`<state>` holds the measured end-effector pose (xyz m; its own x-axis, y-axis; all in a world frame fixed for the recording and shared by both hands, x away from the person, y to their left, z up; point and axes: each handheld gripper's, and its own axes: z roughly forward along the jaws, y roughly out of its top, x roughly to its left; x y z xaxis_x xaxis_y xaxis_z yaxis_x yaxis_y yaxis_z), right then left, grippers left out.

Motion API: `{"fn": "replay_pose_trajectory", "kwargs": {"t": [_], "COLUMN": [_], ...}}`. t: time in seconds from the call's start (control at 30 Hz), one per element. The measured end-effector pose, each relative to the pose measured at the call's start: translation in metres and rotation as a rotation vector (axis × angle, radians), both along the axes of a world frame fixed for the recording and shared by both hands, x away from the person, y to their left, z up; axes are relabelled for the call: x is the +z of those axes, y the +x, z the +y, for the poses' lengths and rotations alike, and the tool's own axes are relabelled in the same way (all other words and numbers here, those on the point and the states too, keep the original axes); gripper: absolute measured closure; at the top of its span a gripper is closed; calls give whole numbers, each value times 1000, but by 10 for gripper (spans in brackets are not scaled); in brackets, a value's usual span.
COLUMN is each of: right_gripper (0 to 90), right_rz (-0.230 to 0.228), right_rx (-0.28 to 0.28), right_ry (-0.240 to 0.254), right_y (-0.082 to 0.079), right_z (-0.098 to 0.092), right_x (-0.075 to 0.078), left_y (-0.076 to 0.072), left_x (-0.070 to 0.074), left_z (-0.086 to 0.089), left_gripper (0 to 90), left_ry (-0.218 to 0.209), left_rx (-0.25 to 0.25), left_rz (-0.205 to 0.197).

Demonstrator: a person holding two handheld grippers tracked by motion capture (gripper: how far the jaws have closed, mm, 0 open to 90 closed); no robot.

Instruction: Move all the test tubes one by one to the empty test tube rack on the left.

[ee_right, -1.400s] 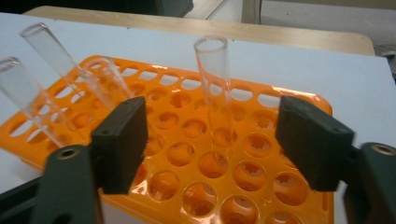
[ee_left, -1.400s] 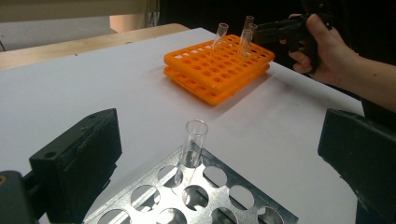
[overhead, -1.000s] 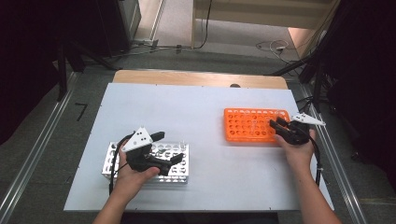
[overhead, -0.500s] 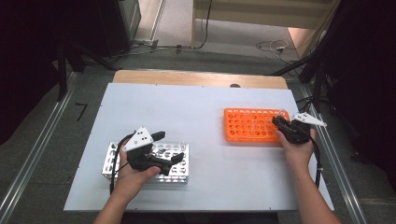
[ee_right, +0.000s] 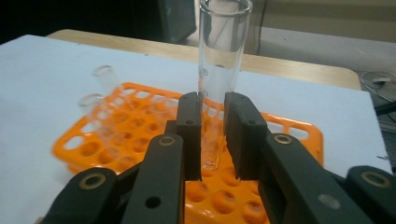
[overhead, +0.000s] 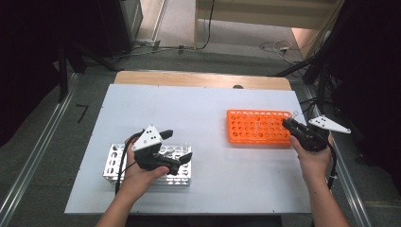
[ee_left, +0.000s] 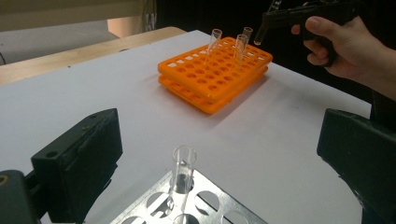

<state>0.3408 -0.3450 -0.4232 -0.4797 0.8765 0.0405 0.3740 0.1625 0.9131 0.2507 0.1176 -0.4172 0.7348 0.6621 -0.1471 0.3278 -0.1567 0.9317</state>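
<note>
A clear glass test tube (ee_right: 219,70) stands upright between the two black jaws of the right tool (ee_right: 212,140), which is clenched on it — the pads press on the tube's lower part, and its open mouth rises well above them. Its rounded bottom hangs just above the holes of the orange rack (ee_right: 289,135). In the left tool's view that same tube (ee_left: 258,36) shows as a short glass length at the tip of the right tool (ee_left: 261,29), above the rack's far corner.

The orange rack (overhead: 257,126) lies on the right half of the white counter (overhead: 203,109), nearer the right edge than the middle. Two other glass tubes (ee_left: 240,44) stand in its holes, leaning a little. The right hand (overhead: 312,158) holds its tool (overhead: 289,124) at the rack's right end.

Near the front left corner of the counter sits a metal rack (overhead: 113,163) with round holes. The left tool (overhead: 176,146) hovers over it with its jaws spread wide — released, nothing between the pads. In its own view, one glass tube (ee_left: 183,172) stands in a hole of the metal rack (ee_left: 219,210), between the jaws but well apart from both.
</note>
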Motion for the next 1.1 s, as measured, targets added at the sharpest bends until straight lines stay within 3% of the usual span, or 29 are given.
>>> {"fn": "replay_pose_trajectory", "kwargs": {"t": [0.33,0.43,0.87,1.1], "right_gripper": [741,741,742,742], "right_rz": [0,9,60,60], "right_rx": [157,208,397,455], "right_ry": [-9,-21,-130,-186], "right_y": [-32,-40,-58,-64], "right_z": [38,53,119,142], "right_x": [20,21,-2,-9], "left_y": [13,14,9,6], "left_x": [10,10,6,5], "left_z": [-22,-28,-49,-59], "left_gripper": [4,15,102,257], "left_ry": [11,11,32,56], "left_rx": [-33,-33,-101,-128], "left_rz": [-26,-15,5,14]}}
